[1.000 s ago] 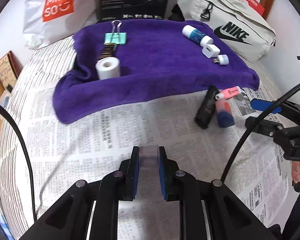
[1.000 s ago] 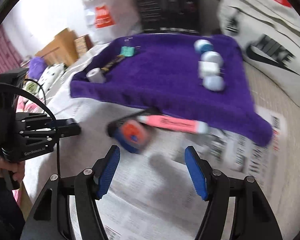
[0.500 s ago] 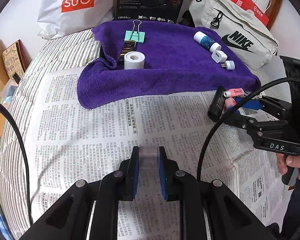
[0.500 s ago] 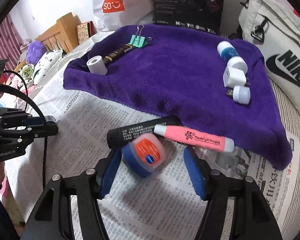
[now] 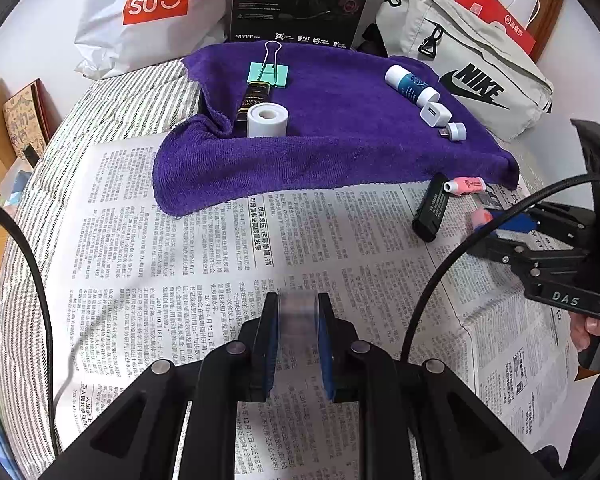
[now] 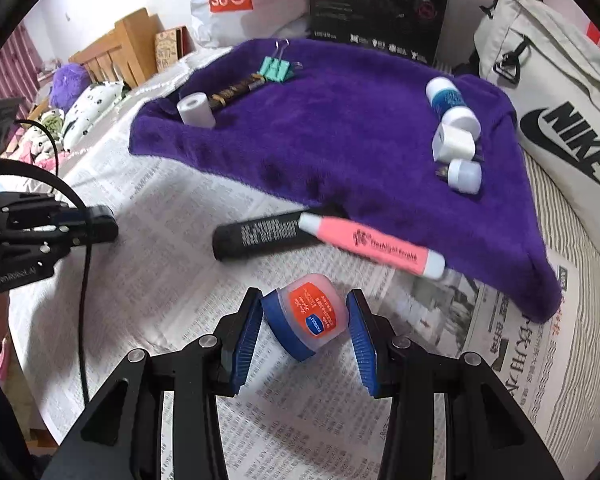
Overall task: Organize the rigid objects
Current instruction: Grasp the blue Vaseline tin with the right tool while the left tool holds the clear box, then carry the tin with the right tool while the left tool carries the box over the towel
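A small jar [image 6: 310,316] with a blue lid and orange label lies tilted on the newspaper. My right gripper [image 6: 304,294] straddles it, jaws closing; the left pad [image 6: 246,328] meets the lid, the right pad stands a sliver off. Just beyond lie a black tube [image 6: 260,236] and a pink highlighter [image 6: 372,246] at the edge of the purple towel [image 6: 340,128]. On the towel rest a white roll [image 6: 196,110], a green binder clip [image 6: 278,69], a glue stick [image 6: 448,100] and a white charger [image 6: 454,144]. My left gripper [image 5: 298,298] hovers over the newspaper, shut on a small clear block [image 5: 298,314].
A grey Nike bag [image 5: 472,76] lies behind the towel at the right. A white Miniso bag [image 5: 152,12] and a black box [image 5: 300,0] stand at the back. Newspaper [image 5: 180,260] covers a striped bed. A wooden headboard [image 6: 116,48] and pillows show at the far left.
My right gripper has come down over the jar and its jaws have narrowed around it. My left gripper shifted a little at first, then held still, staying shut.
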Motion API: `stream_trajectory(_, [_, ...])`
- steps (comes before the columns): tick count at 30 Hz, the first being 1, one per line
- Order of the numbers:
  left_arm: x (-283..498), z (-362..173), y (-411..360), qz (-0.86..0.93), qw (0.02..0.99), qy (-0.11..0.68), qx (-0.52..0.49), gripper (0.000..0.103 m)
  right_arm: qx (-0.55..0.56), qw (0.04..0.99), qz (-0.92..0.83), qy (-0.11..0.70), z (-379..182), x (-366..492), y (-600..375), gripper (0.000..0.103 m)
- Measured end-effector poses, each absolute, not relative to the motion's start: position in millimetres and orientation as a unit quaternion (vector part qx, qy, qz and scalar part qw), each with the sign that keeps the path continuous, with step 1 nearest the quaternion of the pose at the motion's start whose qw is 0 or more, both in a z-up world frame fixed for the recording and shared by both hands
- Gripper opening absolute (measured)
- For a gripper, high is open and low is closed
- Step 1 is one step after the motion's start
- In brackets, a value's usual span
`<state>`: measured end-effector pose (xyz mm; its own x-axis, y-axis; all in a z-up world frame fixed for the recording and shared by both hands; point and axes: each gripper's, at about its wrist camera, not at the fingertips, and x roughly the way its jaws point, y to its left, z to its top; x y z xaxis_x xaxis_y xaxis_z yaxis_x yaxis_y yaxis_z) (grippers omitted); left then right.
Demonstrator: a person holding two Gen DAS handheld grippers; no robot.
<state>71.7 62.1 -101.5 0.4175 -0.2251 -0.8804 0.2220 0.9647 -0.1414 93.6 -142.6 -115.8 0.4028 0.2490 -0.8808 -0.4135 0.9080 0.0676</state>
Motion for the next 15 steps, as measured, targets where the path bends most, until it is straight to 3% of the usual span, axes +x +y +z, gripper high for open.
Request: stream_trajectory(15, [69.8, -97.4, 71.6, -0.142, 0.840, 0.523, -0.027, 0.017, -0.062, 0.841, 0.204, 0.498, -110.7, 89.7, -155.4, 0.043])
